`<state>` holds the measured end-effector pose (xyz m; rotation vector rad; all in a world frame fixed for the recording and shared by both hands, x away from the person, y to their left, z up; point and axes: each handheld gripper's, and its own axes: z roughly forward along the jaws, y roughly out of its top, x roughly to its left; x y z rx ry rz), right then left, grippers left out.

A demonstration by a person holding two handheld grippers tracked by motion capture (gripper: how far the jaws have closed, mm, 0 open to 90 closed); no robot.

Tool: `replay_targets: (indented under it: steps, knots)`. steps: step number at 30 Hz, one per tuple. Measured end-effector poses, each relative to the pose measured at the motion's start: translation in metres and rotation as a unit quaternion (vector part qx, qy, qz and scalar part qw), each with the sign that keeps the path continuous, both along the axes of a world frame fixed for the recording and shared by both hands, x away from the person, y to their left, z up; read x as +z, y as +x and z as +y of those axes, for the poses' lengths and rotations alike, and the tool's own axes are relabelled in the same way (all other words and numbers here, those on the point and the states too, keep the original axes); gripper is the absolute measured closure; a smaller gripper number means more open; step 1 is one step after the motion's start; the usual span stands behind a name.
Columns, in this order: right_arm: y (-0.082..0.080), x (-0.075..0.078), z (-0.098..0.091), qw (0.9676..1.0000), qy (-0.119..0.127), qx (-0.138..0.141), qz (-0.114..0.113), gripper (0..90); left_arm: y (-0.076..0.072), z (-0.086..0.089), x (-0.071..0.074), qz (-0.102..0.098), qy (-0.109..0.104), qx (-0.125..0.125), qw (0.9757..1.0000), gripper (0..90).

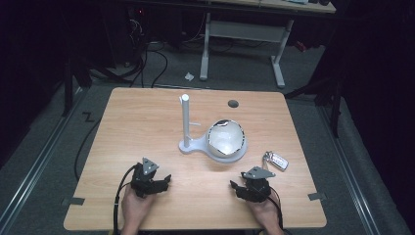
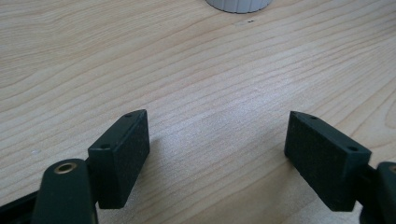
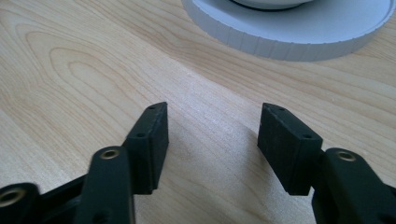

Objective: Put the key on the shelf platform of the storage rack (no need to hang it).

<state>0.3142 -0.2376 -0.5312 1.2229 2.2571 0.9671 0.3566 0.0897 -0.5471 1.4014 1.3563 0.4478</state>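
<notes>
I hold both grippers, left (image 1: 165,181) and right (image 1: 236,186), jaws apart over bare surface (image 1: 147,127); white stand (image 1: 188,132), bowl (image 1: 225,139) ahead, keys (image 1: 275,160) beside.

**Stand at centre of surface, grippers at near edge**

A stand (image 1: 188,143) with an upright post (image 1: 185,117) sits mid-surface (image 1: 147,117), a bowl (image 1: 225,139) resting on its base just right of the post. A key fob (image 1: 275,159) lies to the right of the bowl, nearer the person. A hole (image 1: 233,103) sits in the surface behind the bowl. At the near edge, the left gripper (image 1: 164,180) and right gripper (image 1: 235,186) rest well apart, jaws spread, each angled inward. Beyond the surface stands a desk frame (image 1: 244,34) on the floor.
</notes>
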Motion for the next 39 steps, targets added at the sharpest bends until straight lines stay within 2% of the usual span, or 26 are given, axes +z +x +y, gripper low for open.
replay_targets:
  steps: [4,11,20,27,39]
  knots:
    - [0.000,0.000,-0.002,0.9999,0.008,-0.005,0.003,46.4,0.000,0.000,0.000,0.000,0.000,0.000,1.0000,22.7]
    - [0.000,0.000,0.000,1.0000,0.004,-0.008,0.001,47.0,0.000,0.000,0.000,0.000,-0.001,0.000,1.0000,22.9]
    - [-0.002,0.002,-0.002,0.9998,0.014,-0.009,0.007,50.4,0.000,0.000,0.000,0.000,-0.001,0.000,1.0000,22.9]
    - [-0.004,0.004,-0.004,0.9998,0.017,-0.007,-0.001,51.4,0.000,0.000,0.000,0.000,-0.001,0.000,1.0000,22.9]
    - [-0.009,0.012,-0.019,0.9991,0.025,-0.027,-0.018,51.1,0.000,0.000,0.000,0.000,-0.001,-0.001,1.0000,22.9]
